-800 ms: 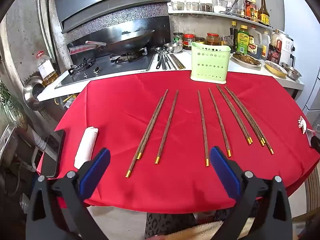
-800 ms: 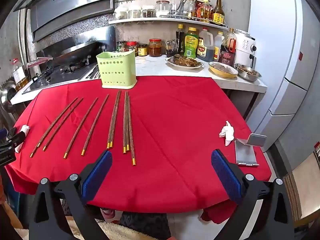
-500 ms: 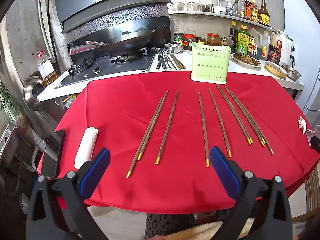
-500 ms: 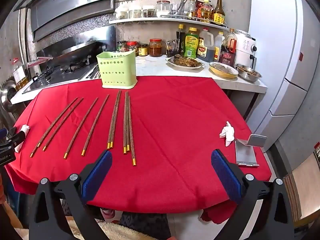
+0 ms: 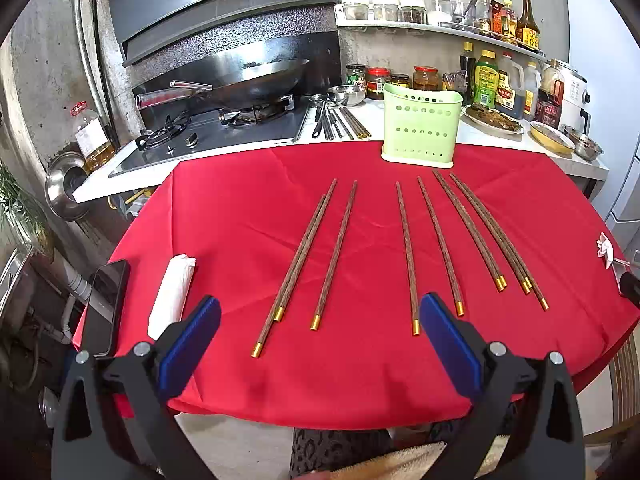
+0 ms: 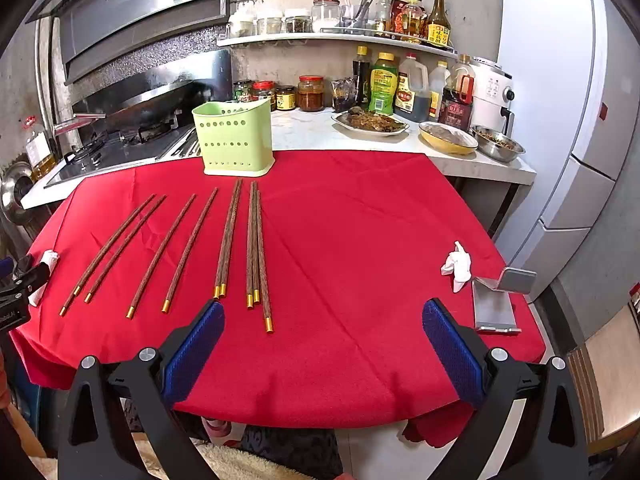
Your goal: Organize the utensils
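Hovering over the near edge of the red tablecloth [image 5: 240,208], I hold my left gripper [image 5: 320,344] and right gripper [image 6: 323,344] spread wide, nothing between the blue pads [image 6: 194,350] of either. The chopsticks [image 5: 406,256] lie fanned on the cloth (gold tips toward me, some touching in pairs). The green utensil holder [image 5: 420,128] stands upright at the far edge, beyond them.

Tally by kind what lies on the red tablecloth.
Brown wooden chopsticks with gold tips: 9
Pale green perforated plastic holder: 1
White rolled cloth: 1
Crumpled white tissue: 1
Black phone: 1
Silver metal stand: 1
Total: 14
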`<state>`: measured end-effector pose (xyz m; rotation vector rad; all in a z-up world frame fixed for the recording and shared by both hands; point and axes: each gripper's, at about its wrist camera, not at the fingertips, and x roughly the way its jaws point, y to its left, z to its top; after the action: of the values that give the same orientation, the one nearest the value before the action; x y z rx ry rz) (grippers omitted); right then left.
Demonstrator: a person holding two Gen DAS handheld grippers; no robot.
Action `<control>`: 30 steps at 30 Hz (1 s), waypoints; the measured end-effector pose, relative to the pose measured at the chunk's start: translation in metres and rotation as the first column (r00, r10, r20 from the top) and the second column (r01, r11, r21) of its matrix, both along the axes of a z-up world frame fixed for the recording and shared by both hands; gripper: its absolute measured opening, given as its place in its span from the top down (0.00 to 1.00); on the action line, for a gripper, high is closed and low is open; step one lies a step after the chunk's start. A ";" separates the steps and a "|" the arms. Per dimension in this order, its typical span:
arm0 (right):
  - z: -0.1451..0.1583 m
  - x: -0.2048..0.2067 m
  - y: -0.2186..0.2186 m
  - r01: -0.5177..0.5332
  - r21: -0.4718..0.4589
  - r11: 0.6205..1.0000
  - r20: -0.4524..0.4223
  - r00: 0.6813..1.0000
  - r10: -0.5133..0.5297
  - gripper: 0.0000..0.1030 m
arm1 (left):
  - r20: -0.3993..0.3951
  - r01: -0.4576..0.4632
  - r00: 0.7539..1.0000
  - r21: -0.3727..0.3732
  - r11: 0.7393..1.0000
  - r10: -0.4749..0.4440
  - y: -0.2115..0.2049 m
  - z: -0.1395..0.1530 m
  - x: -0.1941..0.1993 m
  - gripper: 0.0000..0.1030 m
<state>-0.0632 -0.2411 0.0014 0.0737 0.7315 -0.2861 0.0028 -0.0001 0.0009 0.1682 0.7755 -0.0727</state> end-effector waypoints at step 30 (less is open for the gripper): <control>0.003 -0.004 -0.004 0.005 -0.002 1.000 0.008 1.000 -0.005 0.05 | 0.007 -0.004 1.000 -0.005 1.000 0.004 0.007 0.003 0.001 0.06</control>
<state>-0.0668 -0.2453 0.0047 0.0744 0.7231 -0.2910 0.0036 0.0065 0.0038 0.1626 0.7688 -0.0701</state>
